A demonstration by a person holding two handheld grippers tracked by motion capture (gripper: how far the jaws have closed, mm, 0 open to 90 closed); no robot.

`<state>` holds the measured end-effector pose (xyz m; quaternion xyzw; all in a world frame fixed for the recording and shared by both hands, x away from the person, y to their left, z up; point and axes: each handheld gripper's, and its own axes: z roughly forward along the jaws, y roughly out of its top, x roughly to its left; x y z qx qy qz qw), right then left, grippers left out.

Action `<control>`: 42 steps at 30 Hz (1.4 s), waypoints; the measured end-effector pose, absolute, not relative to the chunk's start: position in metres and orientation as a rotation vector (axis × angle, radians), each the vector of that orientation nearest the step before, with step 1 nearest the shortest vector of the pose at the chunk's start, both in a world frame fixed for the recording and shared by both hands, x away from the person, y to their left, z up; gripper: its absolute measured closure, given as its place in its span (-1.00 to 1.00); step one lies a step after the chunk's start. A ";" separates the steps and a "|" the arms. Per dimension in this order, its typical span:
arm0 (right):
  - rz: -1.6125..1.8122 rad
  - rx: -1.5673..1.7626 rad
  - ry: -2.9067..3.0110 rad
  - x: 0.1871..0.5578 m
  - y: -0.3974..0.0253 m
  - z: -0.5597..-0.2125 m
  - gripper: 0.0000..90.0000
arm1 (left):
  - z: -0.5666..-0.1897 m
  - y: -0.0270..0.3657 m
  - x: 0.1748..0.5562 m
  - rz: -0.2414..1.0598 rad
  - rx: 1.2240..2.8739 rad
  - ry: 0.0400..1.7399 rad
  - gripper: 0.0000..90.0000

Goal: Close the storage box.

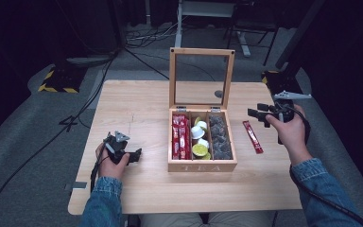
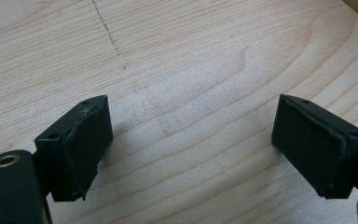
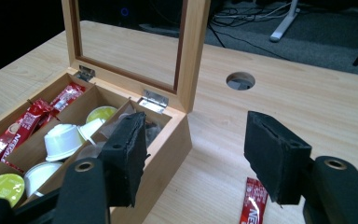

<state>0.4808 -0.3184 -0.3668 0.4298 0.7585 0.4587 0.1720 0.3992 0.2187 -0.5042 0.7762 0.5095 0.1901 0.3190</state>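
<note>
Right tongs [image 1: 257, 113] apart above the red sachet [image 1: 253, 136] beside the open tea box [image 1: 202, 163], left tongs [image 1: 137, 154] apart over bare worktop [image 1: 137, 109]

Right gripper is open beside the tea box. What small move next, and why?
Probably lower the right gripper onto the red sachet lying loose on the table right of the tea box. Its jaws are open and empty, and the same red sachets fill the box's left compartment.
</note>
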 end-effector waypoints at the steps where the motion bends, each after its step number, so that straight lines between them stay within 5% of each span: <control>1: 1.303 1.214 2.152 0.481 -0.318 -0.365 -0.12 | -0.504 0.219 0.399 0.500 2.041 1.340 -0.72; 42: 1.417 1.036 2.107 0.587 -0.261 -0.312 -0.14 | -0.504 0.216 0.396 0.519 2.023 1.376 -0.71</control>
